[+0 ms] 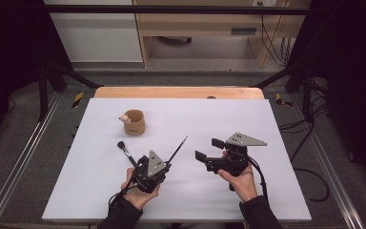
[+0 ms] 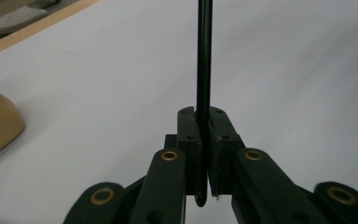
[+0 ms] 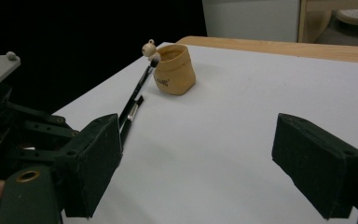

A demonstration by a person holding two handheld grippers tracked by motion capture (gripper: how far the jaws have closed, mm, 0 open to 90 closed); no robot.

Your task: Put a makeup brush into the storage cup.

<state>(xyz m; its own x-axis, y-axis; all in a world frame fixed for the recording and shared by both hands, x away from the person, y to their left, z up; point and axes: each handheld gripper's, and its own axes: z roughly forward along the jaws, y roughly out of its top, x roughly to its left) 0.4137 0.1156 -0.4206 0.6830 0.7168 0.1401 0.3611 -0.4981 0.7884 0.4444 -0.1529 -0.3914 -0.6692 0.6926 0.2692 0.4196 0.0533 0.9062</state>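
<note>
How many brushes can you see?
2. One brush is pinched in the left claw, its thin end pointing away. The other brush lies on the table beside that claw.

Your left claw (image 2: 204, 154) is matt black plastic with brass-coloured pivots, clamped on a glossy black brush handle (image 2: 204, 60). The table (image 1: 228, 119) looks smooth, matt white; the pot (image 3: 174, 69) looks like soft tan cloth.
</note>
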